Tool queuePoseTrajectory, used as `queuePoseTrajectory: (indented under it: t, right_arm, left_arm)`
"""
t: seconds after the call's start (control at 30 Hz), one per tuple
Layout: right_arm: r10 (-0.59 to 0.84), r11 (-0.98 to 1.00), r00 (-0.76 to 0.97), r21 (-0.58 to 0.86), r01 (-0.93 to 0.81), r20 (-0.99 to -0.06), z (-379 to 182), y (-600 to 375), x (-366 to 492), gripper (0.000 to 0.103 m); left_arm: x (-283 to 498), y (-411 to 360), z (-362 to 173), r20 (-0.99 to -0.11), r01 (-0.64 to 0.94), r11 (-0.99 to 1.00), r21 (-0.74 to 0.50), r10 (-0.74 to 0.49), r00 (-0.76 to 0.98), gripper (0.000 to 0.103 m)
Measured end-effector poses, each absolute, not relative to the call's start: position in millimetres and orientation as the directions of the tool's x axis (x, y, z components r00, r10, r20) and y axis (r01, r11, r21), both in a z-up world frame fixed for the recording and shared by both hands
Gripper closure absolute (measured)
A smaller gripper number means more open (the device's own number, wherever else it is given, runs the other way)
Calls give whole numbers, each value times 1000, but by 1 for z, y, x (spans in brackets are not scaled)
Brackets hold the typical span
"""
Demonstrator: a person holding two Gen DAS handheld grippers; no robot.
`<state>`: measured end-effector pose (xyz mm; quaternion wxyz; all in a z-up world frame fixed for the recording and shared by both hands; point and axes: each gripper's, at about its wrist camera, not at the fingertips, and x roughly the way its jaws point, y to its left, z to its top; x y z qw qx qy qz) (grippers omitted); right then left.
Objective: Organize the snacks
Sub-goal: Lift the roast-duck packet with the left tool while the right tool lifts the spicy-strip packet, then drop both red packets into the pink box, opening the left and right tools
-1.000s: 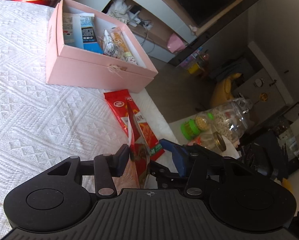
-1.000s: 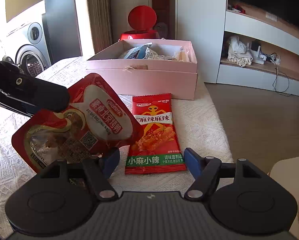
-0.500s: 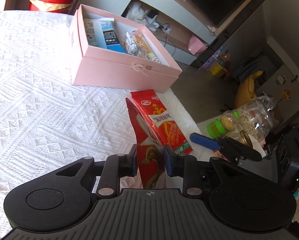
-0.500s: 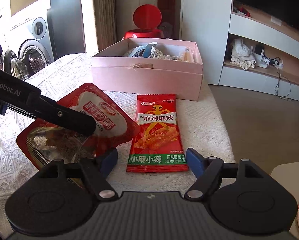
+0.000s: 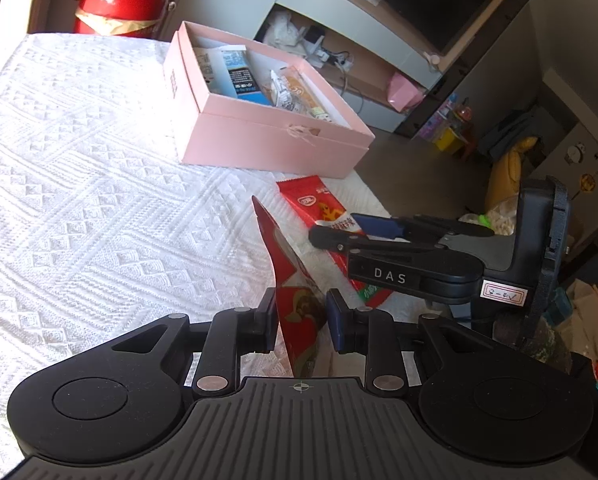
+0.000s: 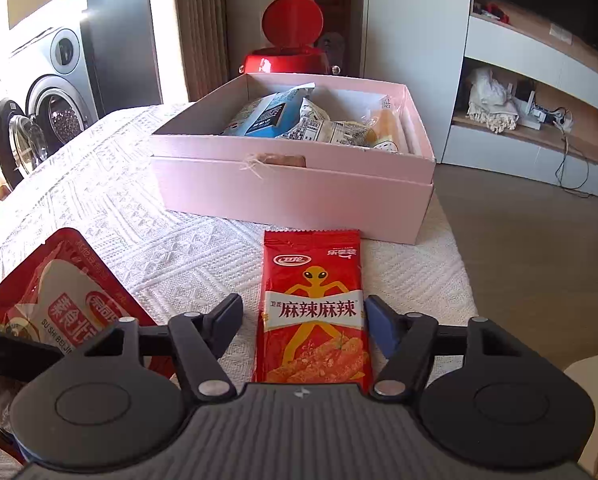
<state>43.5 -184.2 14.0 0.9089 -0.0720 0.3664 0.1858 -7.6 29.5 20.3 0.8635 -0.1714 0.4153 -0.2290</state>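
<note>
I had the pink box (image 6: 291, 184) as my anchor: it sat open on the white textured cloth (image 5: 79, 184), with several wrapped snacks lying inside it, a blue-and-white pack (image 6: 265, 116) among them. In front of the box, just short of its near wall, the long red snack packet (image 6: 313, 308) with the yellow figure lay flat on the cloth, its top edge pointing at the box. My right gripper (image 6: 303, 320) was over that packet with one finger on either side of it — the jaws were closing, the packet between them, yet the pads (image 6: 381, 324) stood clear of its edges and nothing was gripped. From the left wrist view I could see that same gripper (image 5: 355, 228) reaching in from the right over the flat packet (image 5: 319, 208), on the near side of the box. My left gripper (image 5: 301, 316) was pressed together on the red pouch (image 5: 295, 304), pinching its lower part so that the pouch stood up on edge, its pointed top corner leaning toward the box. In the right wrist view the pouch (image 6: 59, 304) showed its printed face, off to the near left of the box and well apart from it — the left gripper's dark finger crossed its lower part. Beyond the box stood a red bin (image 6: 291, 60) with its lid raised.
</note>
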Motion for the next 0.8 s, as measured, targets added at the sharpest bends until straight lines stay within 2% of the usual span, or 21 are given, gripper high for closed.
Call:
queuePoseTrajectory:
  t: [0.1,0.23,0.37,0.47,0.63,0.73,0.8]
  right_arm:
    - [319,902,635,20,-431,-704,22,-187,31,57]
    - [307,898,669,-26,-439,-677,35,-199,4,58]
    - [304,917,721,-14,-399,-623,58,-223,-14,58]
    - [301,931,768,-1,-365,-565,79,-238,-22,58]
    - [321,936,820,26,-351,-475,105,-251,-28,58]
    - [326,936,825,33,-352,-462,108,-251,-23,58]
    - [331,935,823,42,-353,-462,108,-250,-19,58]
  left_arm:
    - [-10,26,22,-637,263,846,-464,-525,564,74]
    - [-17,19,35,-619,293,846,-446,-527,582,77]
    - [-21,15,70,-568,349,849,-397,-526,633,78]
    - [-19,12,111,-503,392,863,-318,-505,702,78]
    - [6,2,190,-345,432,886,-168,-463,816,78]
    - [45,5,211,-242,432,884,-177,-464,852,76]
    - [83,13,206,-280,396,875,-279,-468,838,76]
